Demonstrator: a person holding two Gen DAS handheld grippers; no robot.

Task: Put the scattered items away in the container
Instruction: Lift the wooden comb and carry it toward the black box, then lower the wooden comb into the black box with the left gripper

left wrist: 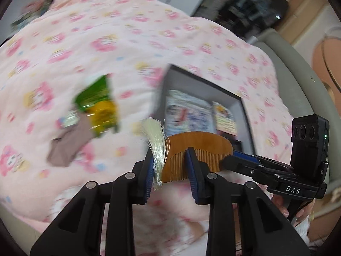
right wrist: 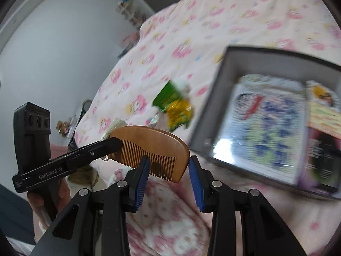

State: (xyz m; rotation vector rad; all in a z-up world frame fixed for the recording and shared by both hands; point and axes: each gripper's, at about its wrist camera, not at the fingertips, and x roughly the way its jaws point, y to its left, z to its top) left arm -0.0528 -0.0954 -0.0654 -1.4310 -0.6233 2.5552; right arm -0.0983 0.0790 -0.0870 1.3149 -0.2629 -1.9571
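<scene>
A wooden comb [left wrist: 198,147] with a pale tassel [left wrist: 155,147] is held above the pink floral bed. My left gripper [left wrist: 170,166] is shut on the comb's tasselled end. In the right wrist view the comb [right wrist: 149,147] sits between my right gripper's [right wrist: 168,170] jaws, which stand apart around its other end. The right gripper also shows in the left wrist view [left wrist: 240,160]. A dark grey box [right wrist: 221,89] with books inside lies on the bed to the right; it also shows in the left wrist view [left wrist: 213,91]. A green and yellow snack packet [left wrist: 98,104] and a brown cloth [left wrist: 68,147] lie on the bed.
The pink floral bedspread [left wrist: 106,42] covers most of the view. A grey bed frame edge [left wrist: 298,81] runs along the right. A white wall [right wrist: 53,53] and shelf items lie beyond the bed.
</scene>
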